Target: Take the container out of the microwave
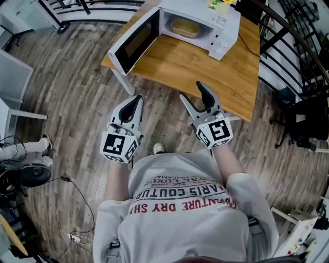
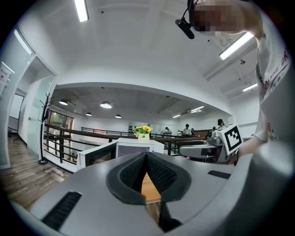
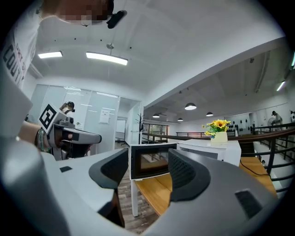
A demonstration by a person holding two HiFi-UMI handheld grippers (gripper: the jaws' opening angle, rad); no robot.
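A: Where's the container?

B: In the microwave (image 1: pixel 203 20), on the cavity floor. We see a tan, shallow container (image 1: pixel 185 26) through the opening. The door (image 1: pixel 134 41) is swung wide open, out to our left. The microwave sits at the far end of the wooden surface (image 1: pixel 216 77), with yellow flowers (image 1: pixel 222 4) on top.

A: Tools relative to it?

B: Both are well apart from it, on our side of the surface and pointing toward the microwave. The left tool (image 1: pixel 136 100) hangs over the plank floor (image 1: pixel 77 97), below the door's corner in the head view. The right tool (image 1: pixel 194 95) is at the near edge of the surface, roughly in line with the cavity.

A: Grip state?

B: The left is clenched. In the left gripper view its pads (image 2: pixel 159 173) meet at the tip with nothing caught between them. The right is released, with its jaws spread and empty.

A: Anything framed by the right tool?

B: In the right gripper view the open door fills the gap between its jaws, window face toward us, with a white leg (image 3: pixel 135 198) and the edge of the surface below it. The white microwave body and the flowers sit off to the right. Neither gripper view shows the container itself.
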